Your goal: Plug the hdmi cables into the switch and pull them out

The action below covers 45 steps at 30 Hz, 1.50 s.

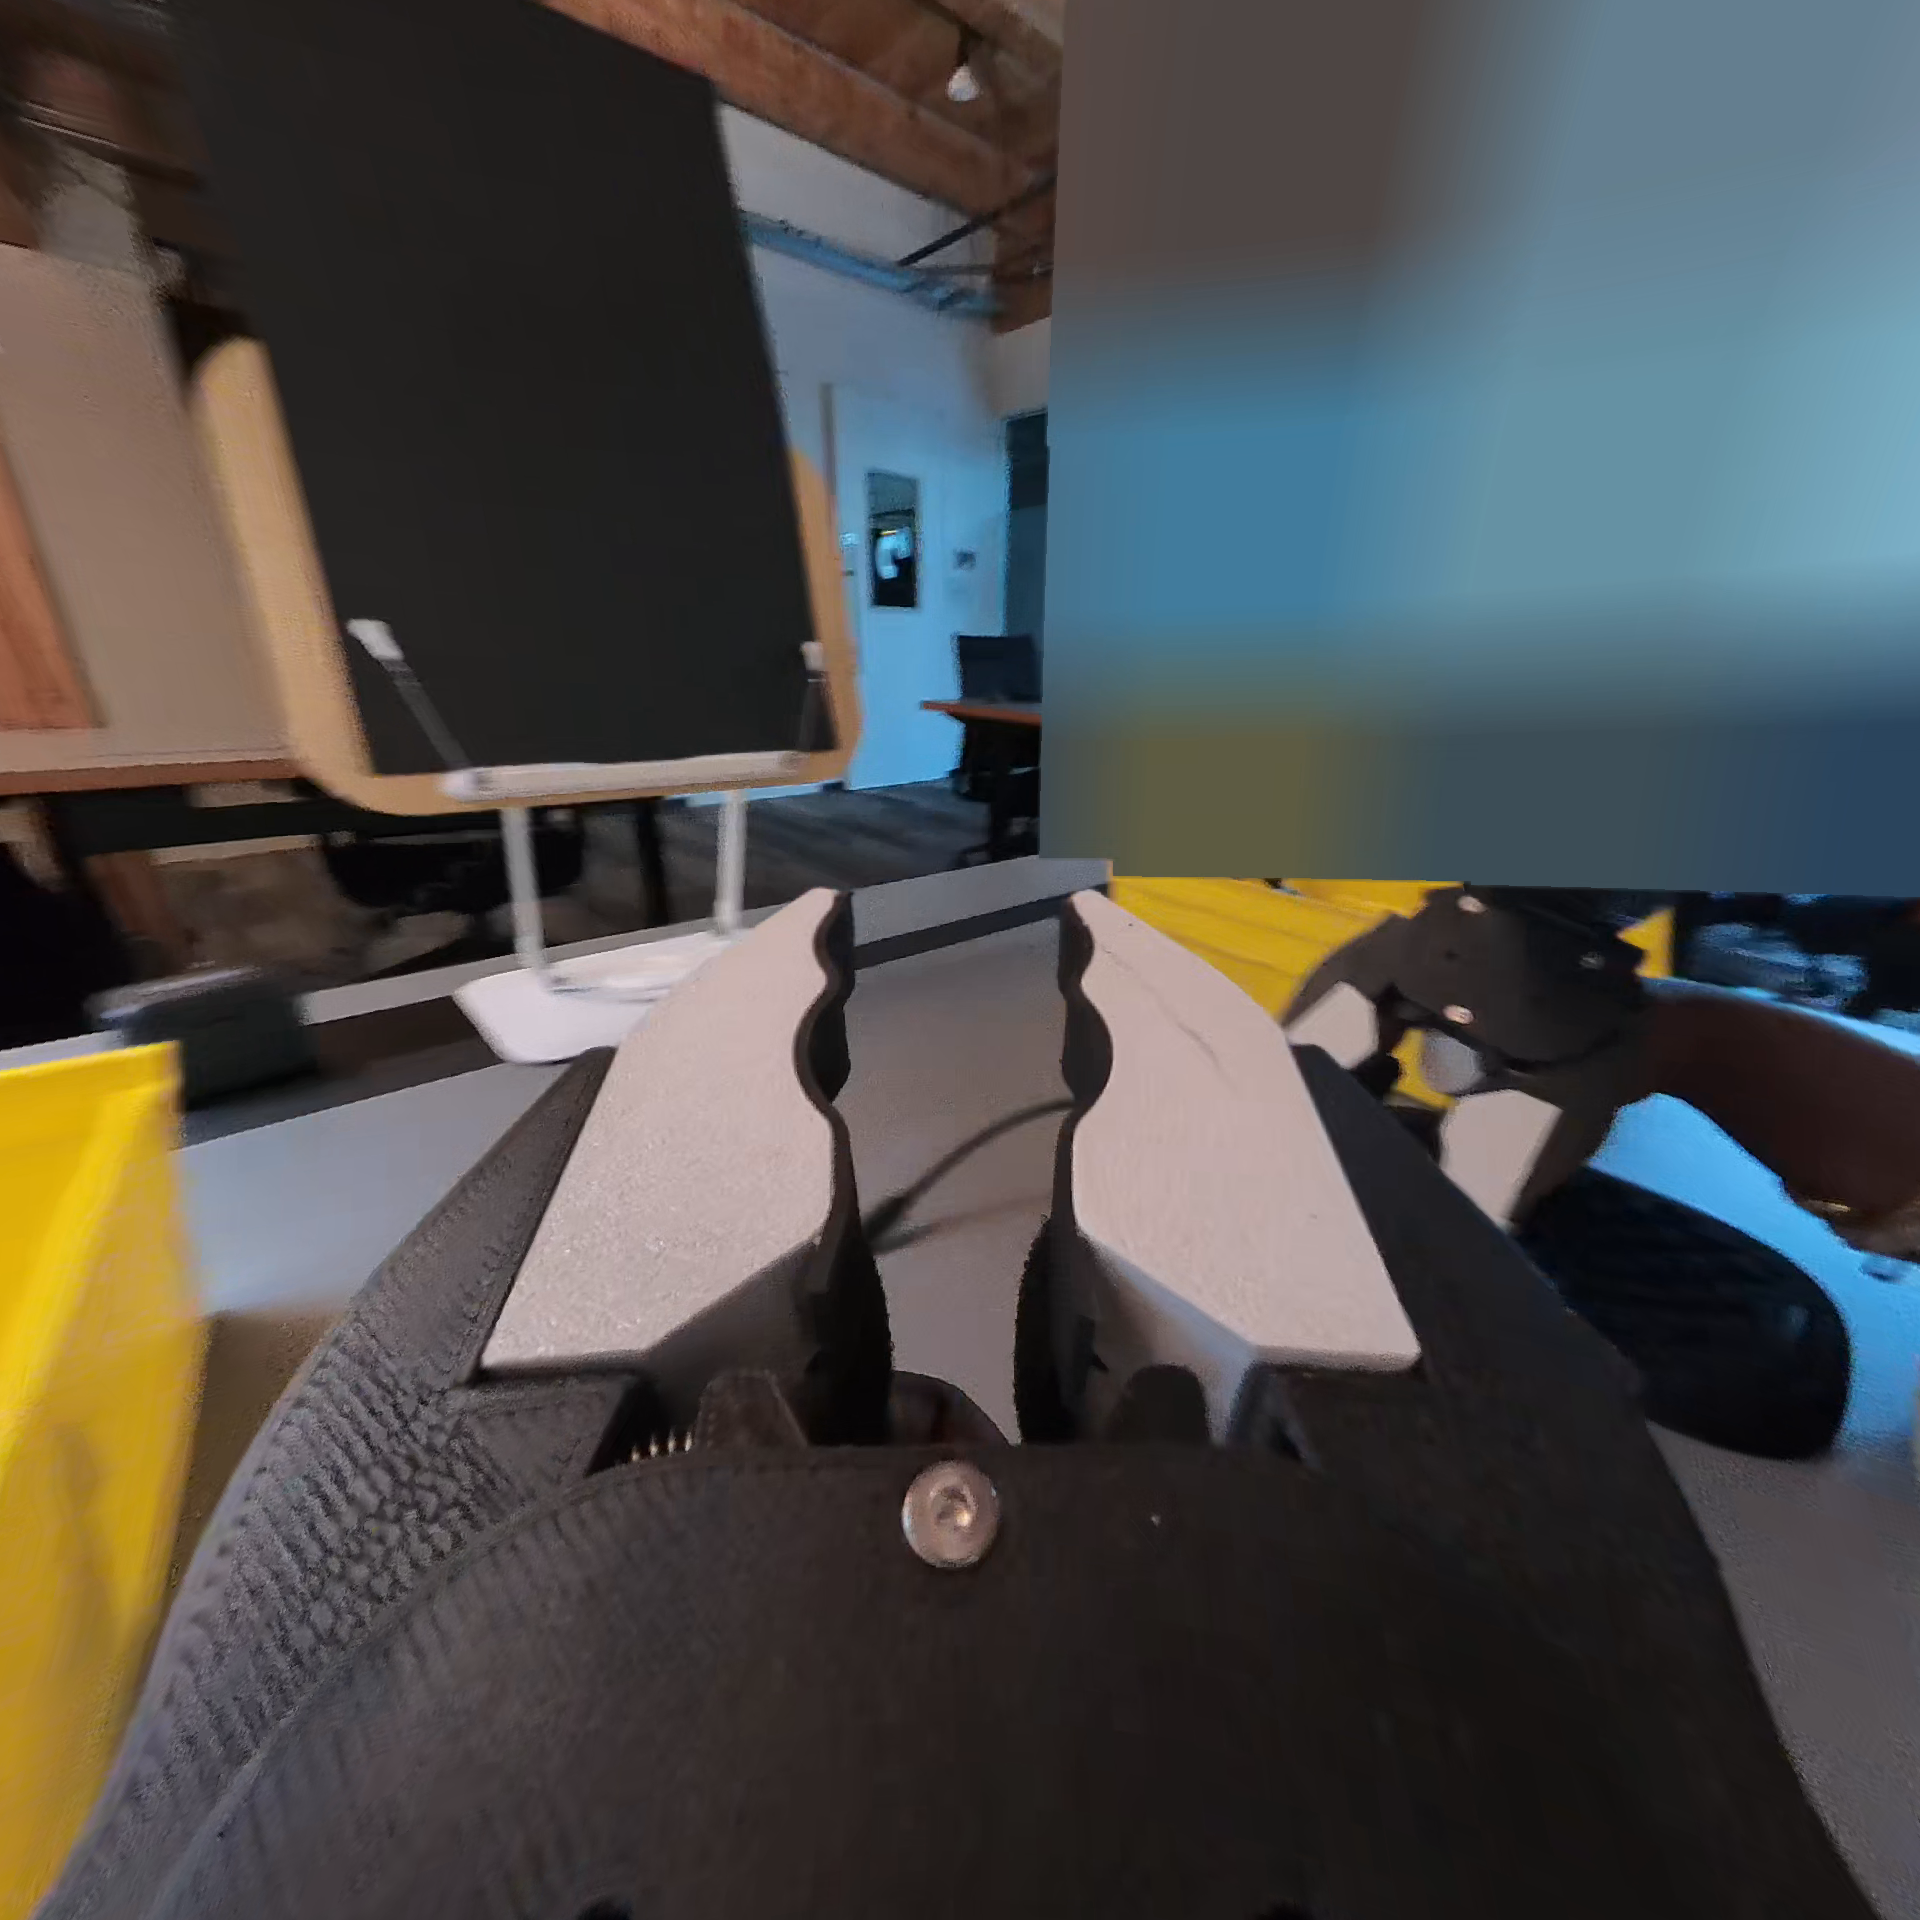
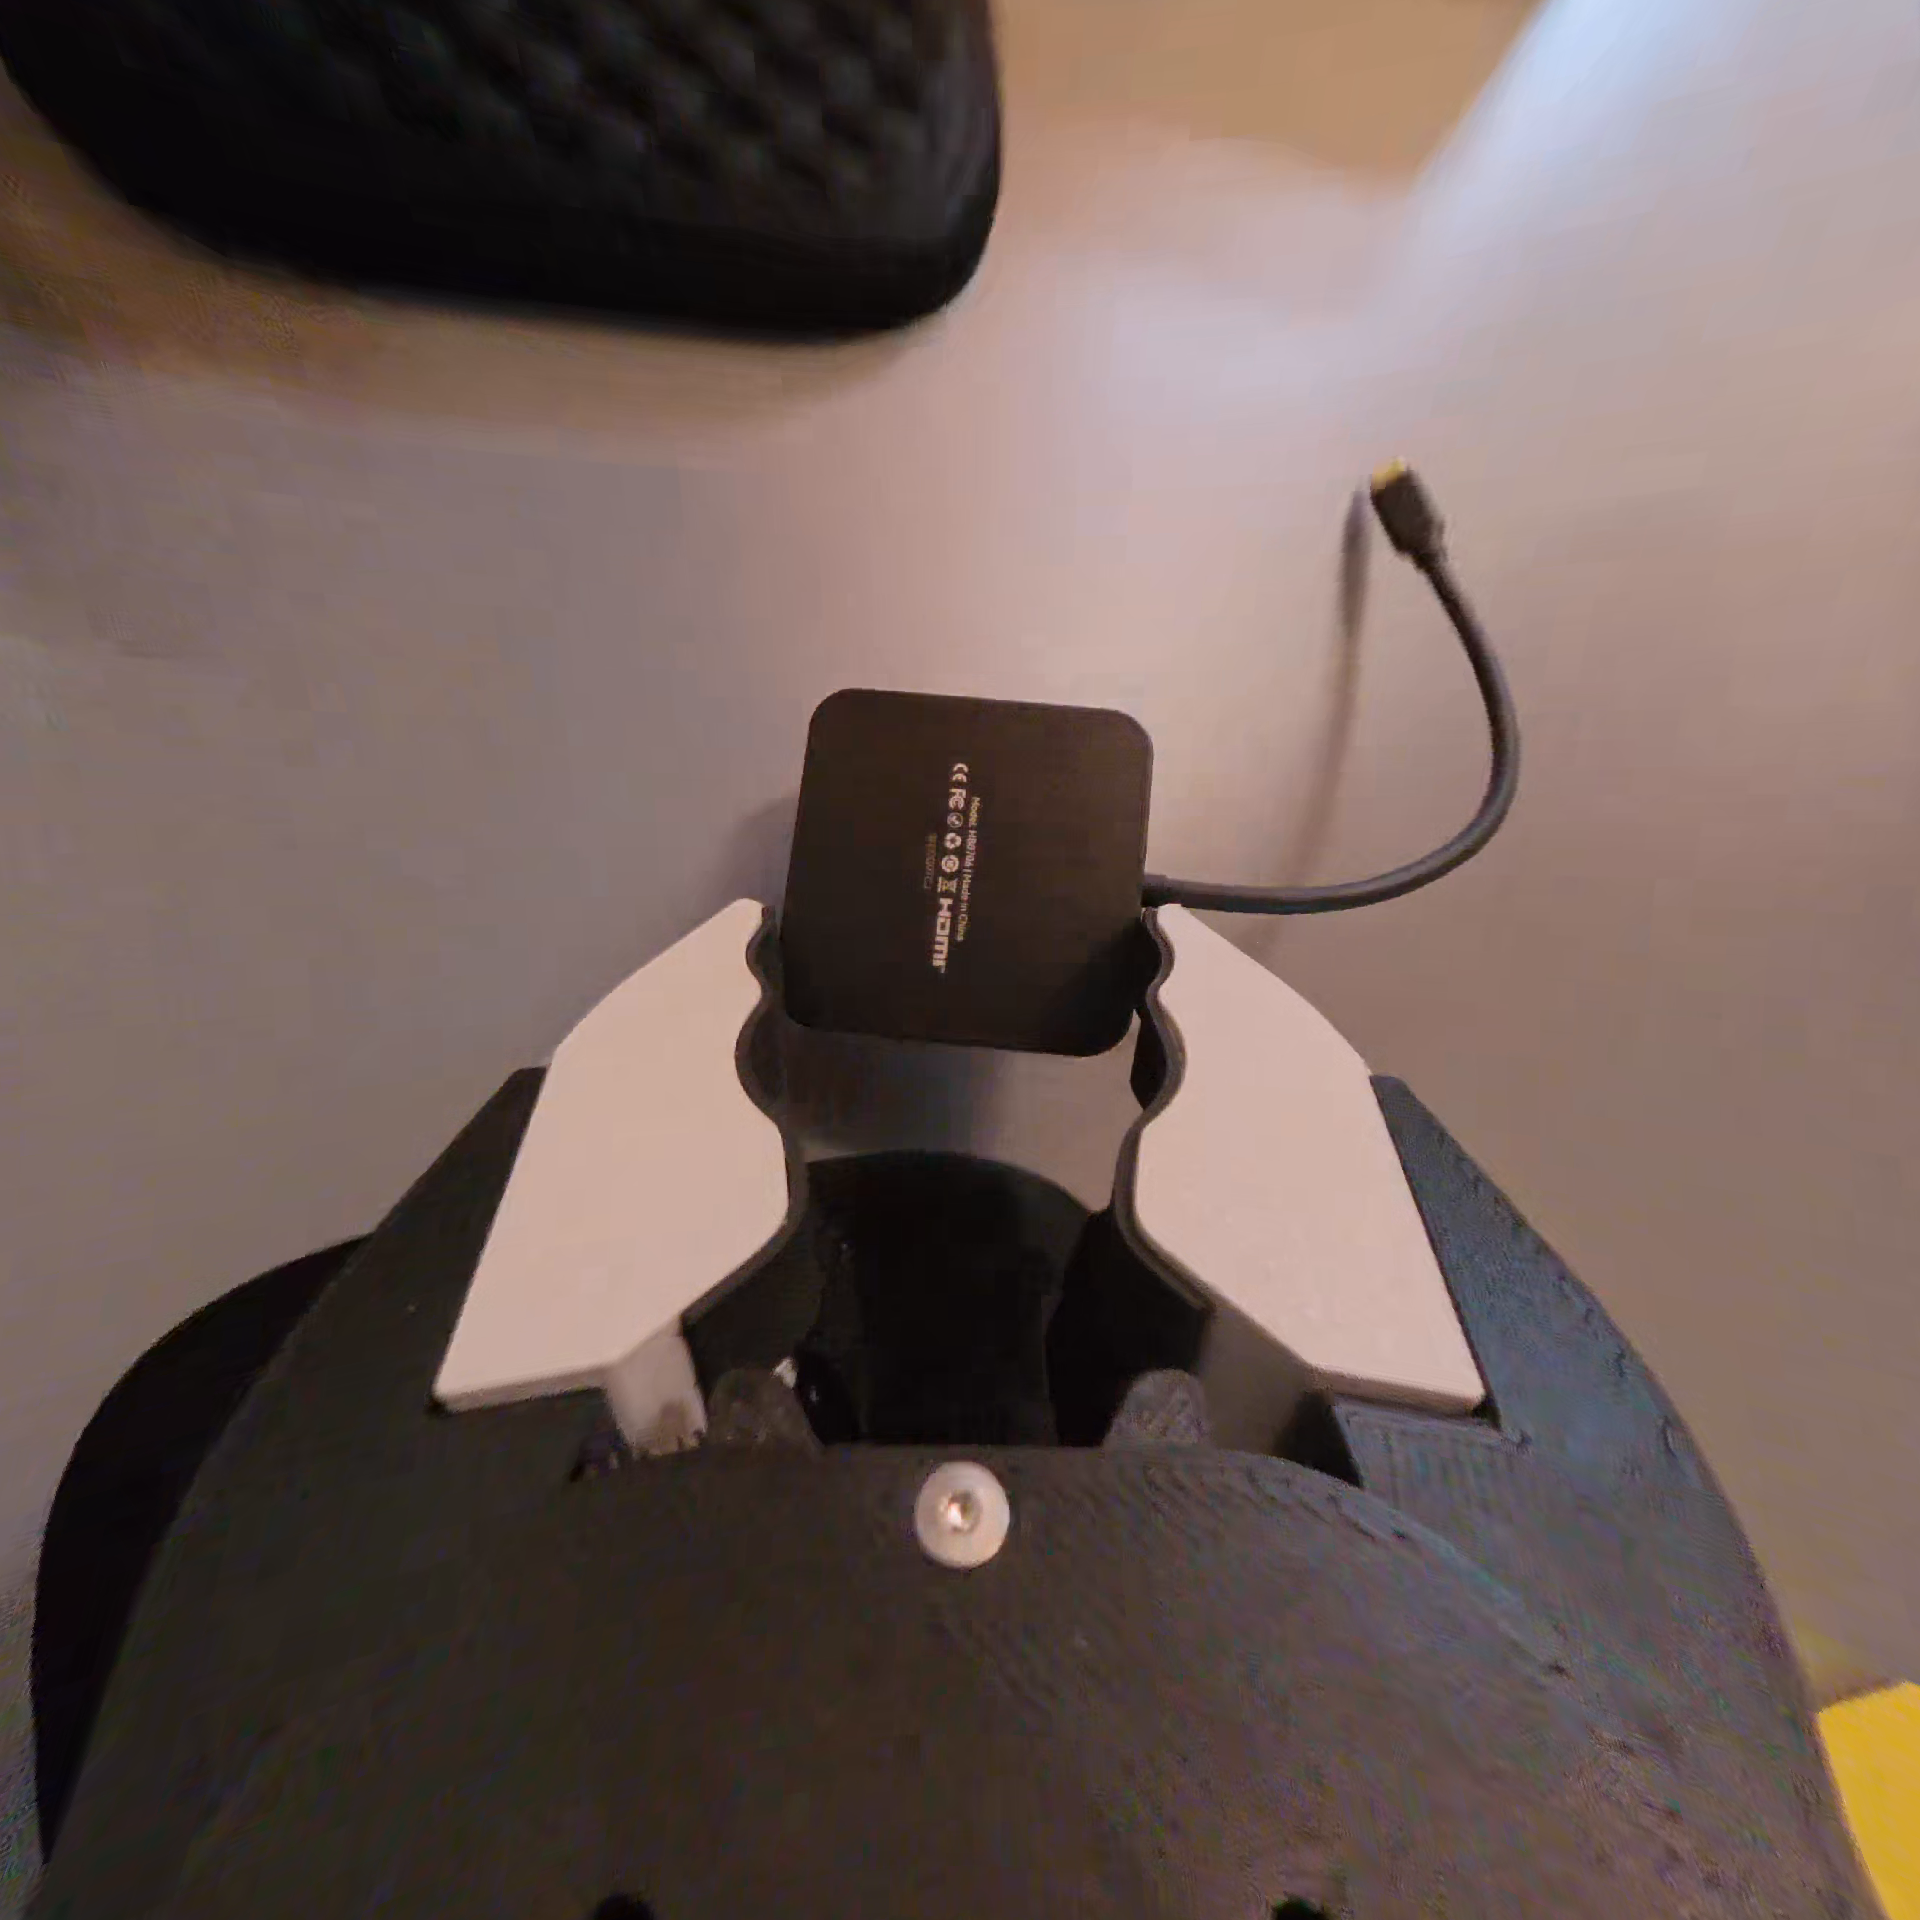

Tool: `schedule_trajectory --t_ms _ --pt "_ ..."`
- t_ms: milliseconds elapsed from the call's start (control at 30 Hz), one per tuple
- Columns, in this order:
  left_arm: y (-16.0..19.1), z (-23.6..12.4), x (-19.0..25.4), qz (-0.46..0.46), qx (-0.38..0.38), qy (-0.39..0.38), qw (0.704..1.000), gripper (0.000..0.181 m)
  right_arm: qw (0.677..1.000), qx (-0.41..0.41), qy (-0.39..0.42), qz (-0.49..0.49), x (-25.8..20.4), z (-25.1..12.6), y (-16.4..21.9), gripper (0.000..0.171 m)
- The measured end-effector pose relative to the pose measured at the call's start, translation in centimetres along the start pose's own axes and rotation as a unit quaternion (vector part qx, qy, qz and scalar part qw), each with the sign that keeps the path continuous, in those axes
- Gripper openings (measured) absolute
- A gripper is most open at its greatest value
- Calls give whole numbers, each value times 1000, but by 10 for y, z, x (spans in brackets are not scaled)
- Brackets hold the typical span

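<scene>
The right gripper clamps the black HDMI switch by its side edges just above the grey table, probably steadying it for plugging, while the left gripper hovers parted and empty.

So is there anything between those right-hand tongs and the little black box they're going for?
Nothing visible. The flat black square switch already sits between the grey fingers of the right tongs, which appear to grip its sides. Its short dark cable curls off to the right, clear of the tongs.
</scene>
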<state>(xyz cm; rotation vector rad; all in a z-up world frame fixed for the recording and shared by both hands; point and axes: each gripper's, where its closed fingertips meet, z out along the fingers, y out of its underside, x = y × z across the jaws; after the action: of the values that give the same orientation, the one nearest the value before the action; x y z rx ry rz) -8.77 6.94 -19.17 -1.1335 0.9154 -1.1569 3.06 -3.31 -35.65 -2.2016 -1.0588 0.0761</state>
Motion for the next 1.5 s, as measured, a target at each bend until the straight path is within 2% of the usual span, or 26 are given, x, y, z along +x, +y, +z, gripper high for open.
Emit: schedule_trajectory --t_ms 133,200,267,367,467,567,733,767,800,867,967,1067,1167,1233,1300,1367,1433,1500 --pt "-21 -44 -54 51 -40 -93 994 37 998 -40 -39 15 -11 11 17 67" --pt "-21 -66 -86 87 -104 -132 982 37 998 -23 -42 28 -10 12 15 67" --pt "-5 -87 -122 107 -203 -153 961 37 999 -1 -27 29 -6 10 12 67" --pt "38 -117 -168 135 -379 -123 907 38 998 55 2 42 4 -1 3 67" --pt "76 -136 -209 192 -519 -81 829 39 991 116 21 62 10 -16 -9 66" --pt "106 -140 -239 235 -588 -40 773 39 984 160 41 67 14 -27 -15 64" --pt "145 -148 -261 246 -652 26 717 40 981 172 59 71 15 -34 -14 63" --pt "149 -149 -262 240 -660 32 711 30 981 170 63 70 15 -35 -13 63" --pt "150 -147 -261 232 -659 35 715 29 981 170 66 69 16 -36 -13 63" --pt "150 -151 -261 229 -669 38 706 14 980 173 72 67 16 -38 -12 63" --pt "132 -152 -266 290 -655 0 698 12 979 175 77 67 17 -38 -11 62" --pt "88 -144 -262 357 -594 -60 719 11 978 186 75 63 16 -39 -15 62" --pt "28 -138 -254 445 -529 -130 711 11 973 215 66 57 15 -41 -26 60" --pt "-10 -128 -234 494 -481 -149 708 11 967 240 63 52 14 -43 -37 58" --pt "-37 -110 -198 532 -431 -131 717 11 958 279 55 44 13 -49 -53 56" --pt "-46 -89 -151 557 -390 -81 728 10 940 338 44 38 10 -60 -76 53" --pt "-37 -66 -101 561 -356 -20 747 10 912 408 24 36 5 -77 -106 45" --pt "-13 -45 -52 564 -331 46 755 11 883 468 7 31 0 -94 -135 40"
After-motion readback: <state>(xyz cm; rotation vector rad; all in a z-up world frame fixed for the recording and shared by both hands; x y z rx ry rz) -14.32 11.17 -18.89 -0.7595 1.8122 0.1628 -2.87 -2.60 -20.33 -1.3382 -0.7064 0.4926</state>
